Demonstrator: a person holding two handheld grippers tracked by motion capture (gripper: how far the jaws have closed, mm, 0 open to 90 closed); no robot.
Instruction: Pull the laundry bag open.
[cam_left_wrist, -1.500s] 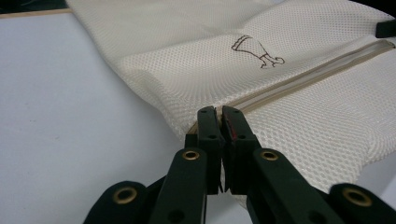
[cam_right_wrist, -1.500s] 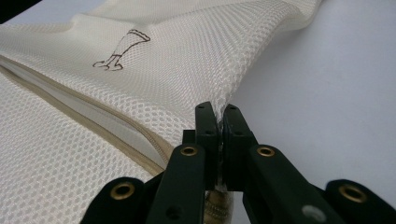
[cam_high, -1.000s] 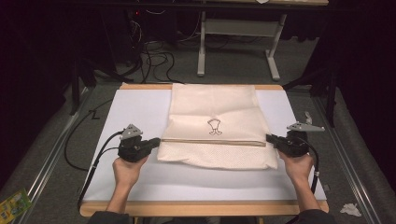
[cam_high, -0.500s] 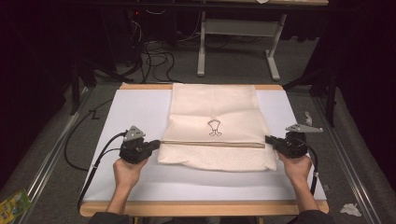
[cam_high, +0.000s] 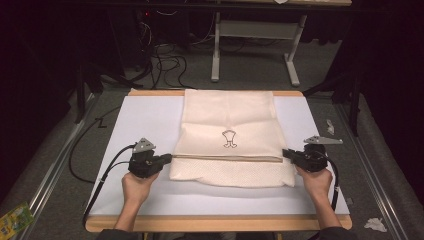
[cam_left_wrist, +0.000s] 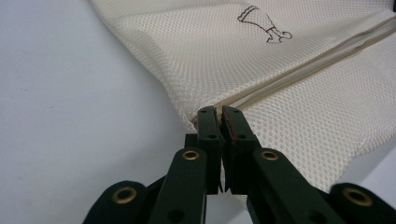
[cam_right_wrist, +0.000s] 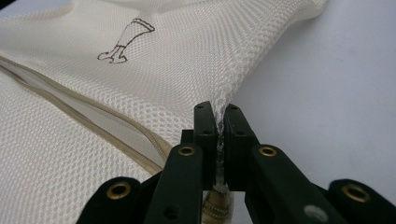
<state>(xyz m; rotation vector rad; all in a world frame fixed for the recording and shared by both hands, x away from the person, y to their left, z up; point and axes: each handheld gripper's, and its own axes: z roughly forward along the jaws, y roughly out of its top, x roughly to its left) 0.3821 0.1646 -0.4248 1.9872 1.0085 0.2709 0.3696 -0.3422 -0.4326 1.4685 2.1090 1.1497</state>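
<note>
Overhead position: cream mesh bag lies flat at the middle of the white table, its printed emblem facing up and its zip seam running across the near part; left gripper meets the bag's left edge at the seam, right gripper meets the right edge at the same line; each is held in one hand, with a cable trailing toward the near edge.

Left gripper view: jaws pressed together, pinching the bag's edge where the zip seam ends; mesh spreads away up and right, white table to the left.

Right gripper view: jaws pressed together on a thin fold of mesh at the bag's edge; zip seam runs off to the left, white table to the right.
</note>
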